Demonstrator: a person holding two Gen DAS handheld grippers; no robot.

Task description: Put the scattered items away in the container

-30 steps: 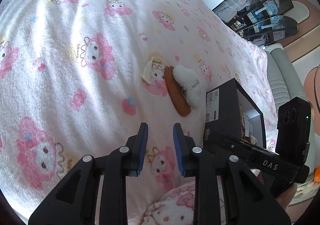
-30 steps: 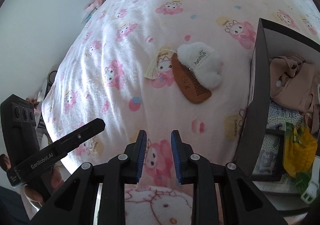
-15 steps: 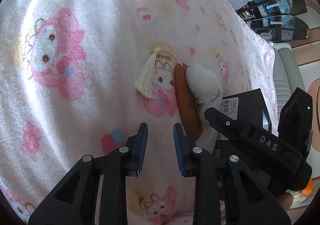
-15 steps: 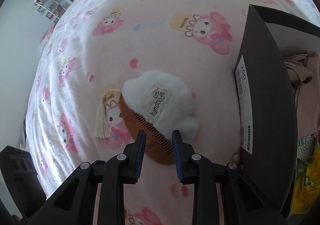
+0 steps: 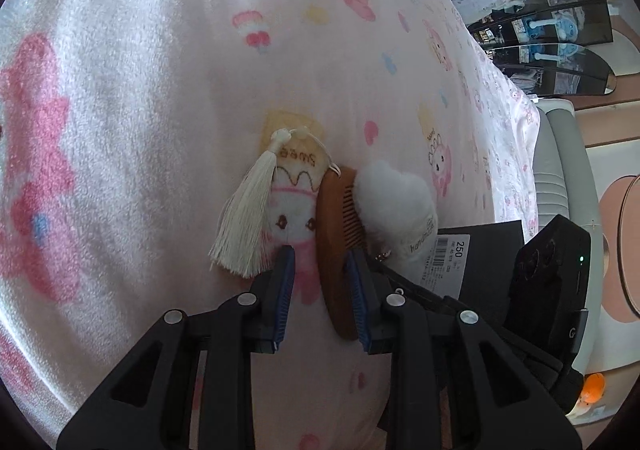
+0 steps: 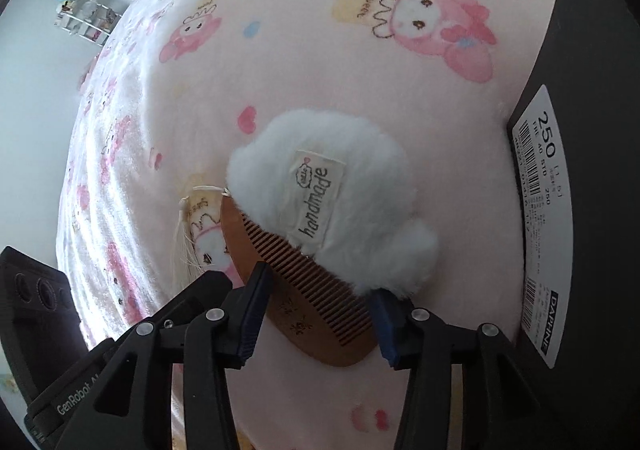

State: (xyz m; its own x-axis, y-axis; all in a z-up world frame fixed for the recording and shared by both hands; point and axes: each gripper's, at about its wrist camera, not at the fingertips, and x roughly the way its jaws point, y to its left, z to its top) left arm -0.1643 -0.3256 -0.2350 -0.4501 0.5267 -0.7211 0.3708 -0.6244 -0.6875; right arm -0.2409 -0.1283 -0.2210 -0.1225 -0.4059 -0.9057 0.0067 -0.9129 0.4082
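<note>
A brown wooden comb (image 5: 332,246) (image 6: 316,314) with a cream tassel (image 5: 248,217) (image 6: 182,238) lies on the pink cartoon-print blanket (image 5: 140,89). A white fluffy "handmade" puff (image 5: 396,205) (image 6: 328,189) rests on the comb's teeth. The black box (image 5: 480,254) (image 6: 592,129) stands just right of them. My left gripper (image 5: 320,254) is low over the comb's back edge, which sits in the gap between its jaws. My right gripper (image 6: 320,282) is opening, straddling the comb's middle with one finger by the puff's lower lobe. No pad visibly presses.
Dark glass shelves (image 5: 540,29) and a grey ribbed cushion (image 5: 556,169) lie past the bed's far side. A white rack of small items (image 6: 84,17) stands by the wall. The other gripper's body shows in each view (image 5: 552,282) (image 6: 40,310).
Both grippers have dropped and closed in on the comb and puff, which now fill the views. The right jaws have spread much wider and rolled. The left jaws look about the same.
</note>
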